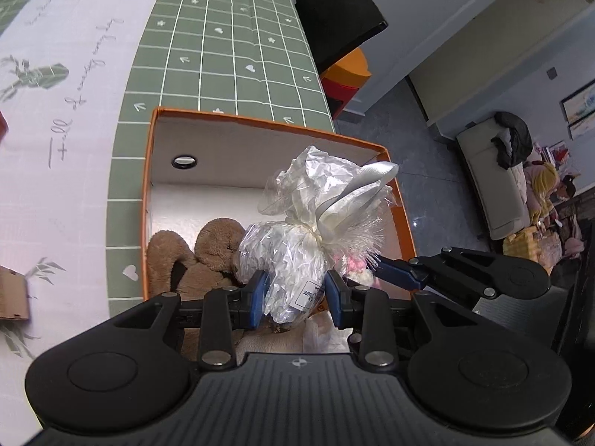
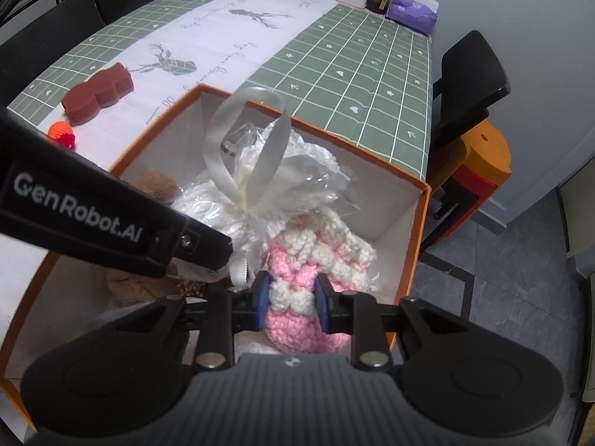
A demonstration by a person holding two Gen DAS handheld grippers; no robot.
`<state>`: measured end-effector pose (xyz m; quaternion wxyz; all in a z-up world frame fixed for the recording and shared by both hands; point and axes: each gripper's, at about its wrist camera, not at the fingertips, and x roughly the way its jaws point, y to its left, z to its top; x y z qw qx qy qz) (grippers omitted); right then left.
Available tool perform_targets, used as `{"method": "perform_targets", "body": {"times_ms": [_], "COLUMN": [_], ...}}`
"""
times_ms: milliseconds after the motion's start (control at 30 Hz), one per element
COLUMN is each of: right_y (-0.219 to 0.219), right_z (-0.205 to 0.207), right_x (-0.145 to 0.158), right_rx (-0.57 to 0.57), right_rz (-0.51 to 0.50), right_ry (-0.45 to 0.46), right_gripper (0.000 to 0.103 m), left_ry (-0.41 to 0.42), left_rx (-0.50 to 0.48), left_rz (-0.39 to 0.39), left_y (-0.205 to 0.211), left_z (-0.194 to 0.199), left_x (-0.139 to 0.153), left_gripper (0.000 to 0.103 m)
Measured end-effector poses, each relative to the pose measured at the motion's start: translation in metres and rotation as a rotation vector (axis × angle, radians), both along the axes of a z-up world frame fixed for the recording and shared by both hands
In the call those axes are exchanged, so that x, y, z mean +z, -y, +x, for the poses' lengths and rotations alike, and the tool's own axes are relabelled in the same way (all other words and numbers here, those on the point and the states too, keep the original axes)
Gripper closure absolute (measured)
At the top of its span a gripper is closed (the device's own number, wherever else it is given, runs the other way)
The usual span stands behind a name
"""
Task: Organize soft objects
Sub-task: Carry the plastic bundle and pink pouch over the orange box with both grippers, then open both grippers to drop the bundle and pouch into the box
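An orange box (image 1: pixel 148 171) with a white inside stands at the table's edge; it also shows in the right wrist view (image 2: pixel 418 245). My left gripper (image 1: pixel 297 293) is shut on a clear crinkled plastic bag tied with a white ribbon (image 1: pixel 297 249), held over the box. The bag also shows in the right wrist view (image 2: pixel 256 182). My right gripper (image 2: pixel 292 303) is shut on a pink and white crochet item (image 2: pixel 308 260), held in the box beside the bag. A brown plush toy (image 1: pixel 208 249) lies in the box, partly hidden.
The table has a green grid and white cloth (image 2: pixel 334 59). A dark red block (image 2: pixel 98 94) and a small orange thing (image 2: pixel 61 132) lie left of the box. Jars, a bottle and a purple pack (image 2: pixel 412 9) stand at the far end. Black chairs (image 2: pixel 468 74) stand alongside.
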<state>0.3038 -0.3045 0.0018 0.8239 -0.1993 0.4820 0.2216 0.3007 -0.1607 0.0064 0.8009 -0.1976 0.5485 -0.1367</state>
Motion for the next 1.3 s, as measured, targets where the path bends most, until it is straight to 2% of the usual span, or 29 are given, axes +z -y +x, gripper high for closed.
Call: {"method": "perform_targets", "body": {"times_ms": [300,500,667,767,933,1033,1100,1167,1233,1300], "right_y": [-0.002,-0.004,-0.003,-0.002,-0.005,-0.008,-0.012,-0.017,-0.021,-0.026], "right_z": [0.010,0.010,0.009,0.007,0.001,-0.003,-0.004,-0.005,-0.003,0.002], "right_x": [-0.018,-0.023,-0.017,-0.009,0.007,0.017,0.021,0.022,0.022,0.019], "right_rx": [0.004,0.009,-0.003,-0.016,-0.020,-0.018,-0.016,-0.018,-0.024,-0.038], "right_rz": [-0.032,-0.047,-0.057,-0.054,-0.076,-0.065,-0.058,-0.052,-0.040,-0.025], "right_ry": [-0.027,-0.028,-0.009,0.007,0.047,0.067,0.083,0.097,0.105,0.104], "right_gripper": [0.077,0.072,0.071,0.065,0.064,0.064,0.065,0.068,0.078,0.081], "left_ry": [-0.030,-0.030,-0.011,0.007,0.067,0.099,0.136,0.173,0.202,0.225], "left_rx": [0.009,0.004,-0.018,-0.022,-0.040,-0.045,-0.043,-0.041,-0.039,-0.036], "left_rz": [-0.035,-0.089,-0.098,-0.107,-0.107,-0.081,-0.034,0.015,0.046,0.070], "left_y": [0.004,-0.004,-0.006,-0.011,-0.020,-0.024,-0.028,-0.032,-0.038,-0.045], "left_z": [0.014,0.018,0.014,0.011,0.002,-0.003,-0.009,-0.014,-0.019,-0.025], "left_x": [-0.019,-0.028,-0.021,-0.015,0.001,0.009,0.015,0.021,0.027,0.032], "left_gripper": [0.063,0.052,0.048,0.044,0.039,0.039,0.040,0.042,0.042,0.042]}}
